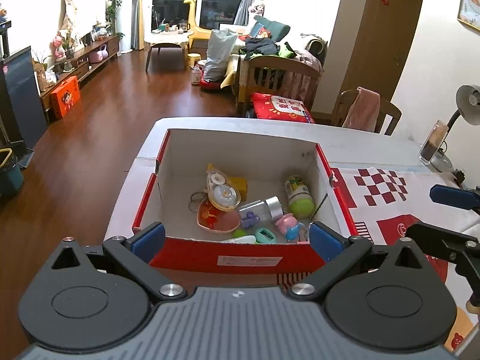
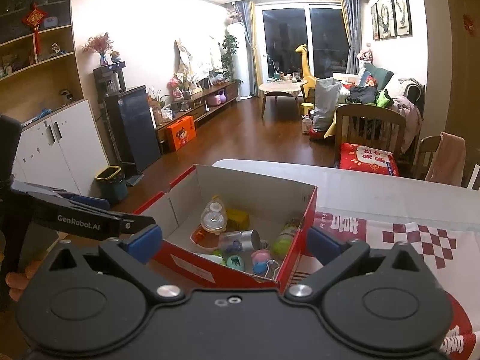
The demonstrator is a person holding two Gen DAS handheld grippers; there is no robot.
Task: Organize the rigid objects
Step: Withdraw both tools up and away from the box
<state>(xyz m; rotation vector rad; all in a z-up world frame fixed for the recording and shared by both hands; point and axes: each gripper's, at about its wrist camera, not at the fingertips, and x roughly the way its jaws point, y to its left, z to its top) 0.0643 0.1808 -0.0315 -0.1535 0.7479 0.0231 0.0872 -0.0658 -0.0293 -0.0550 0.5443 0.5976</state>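
- Wooden flooring and a living room fill the background; a white table (image 1: 228, 126) carries a red-and-white patterned cloth (image 1: 390, 192) at about 3 o'clock in the left wrist view.
- At about 9 o'clock in the right wrist view, the left gripper (image 2: 90, 219) reaches in from the side, beside the box.
- Left gripper (image 1: 237, 238), seen from its own camera: blue pads spread wide, nothing between them, straddling the near wall of the red cardboard box (image 1: 240, 258).
- Inside the box, left to right: key rings (image 1: 196, 199), a correction tape dispenser (image 1: 223, 190) lying over a yellow block (image 1: 240, 184), a red heart-shaped case (image 1: 217, 219), a clear jar with a silver lid (image 1: 265, 207), a pink-and-blue toy (image 1: 288, 225), and a green-capped bottle (image 1: 300, 195).
- Right gripper (image 2: 234, 244): fingers wide apart, holding nothing, just before the box's near corner.
- At 2 o'clock in the left wrist view, a desk lamp (image 1: 468, 105) stands on the table.
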